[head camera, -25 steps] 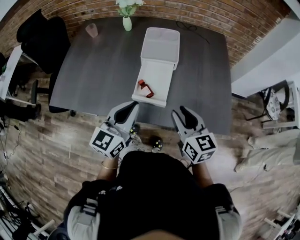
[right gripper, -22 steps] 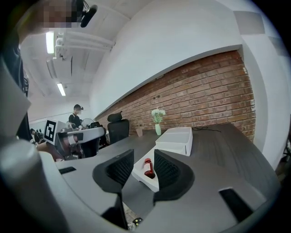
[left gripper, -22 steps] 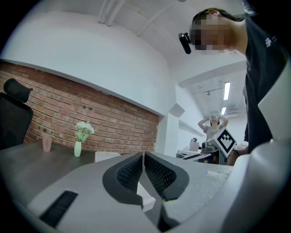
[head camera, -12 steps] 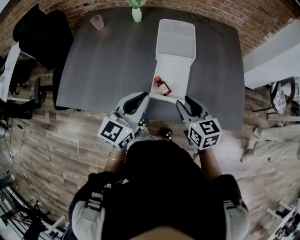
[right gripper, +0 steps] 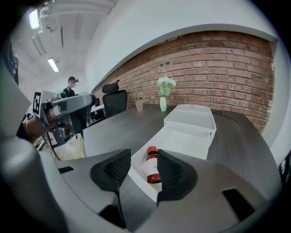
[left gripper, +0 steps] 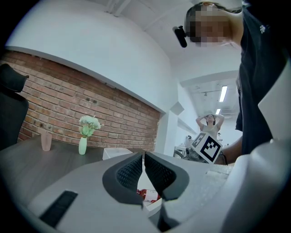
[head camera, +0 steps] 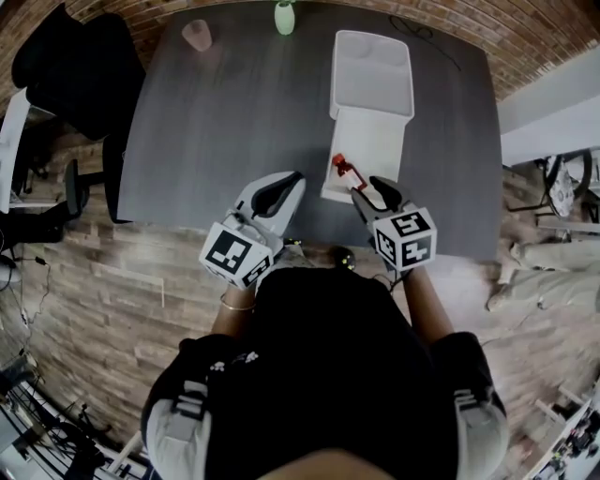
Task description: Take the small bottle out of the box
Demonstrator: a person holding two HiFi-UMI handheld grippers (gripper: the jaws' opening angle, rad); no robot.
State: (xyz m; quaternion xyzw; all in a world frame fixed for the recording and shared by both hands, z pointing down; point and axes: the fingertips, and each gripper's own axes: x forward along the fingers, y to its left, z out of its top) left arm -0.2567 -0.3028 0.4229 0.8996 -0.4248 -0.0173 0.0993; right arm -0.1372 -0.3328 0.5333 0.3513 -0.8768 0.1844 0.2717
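Note:
A small bottle with a red cap and dark red contents lies on its side on the flat white flap of the open white box, near the table's front edge. My right gripper is at that flap's near end. In the right gripper view the bottle shows just beyond the gap between the right gripper's jaws, which are opening; the pads do not touch it. My left gripper hovers left of the box, its jaws nearly together with nothing in them. The bottle peeks out below them.
The dark grey table carries a green vase with flowers and a pink cup at its far edge, with a cable at the far right. A black office chair stands to the left. People stand in the room behind.
The person has stepped up to the table. Both grippers have moved forward, and the right one has reached the box's near end by the bottle, with its jaws spreading wider.

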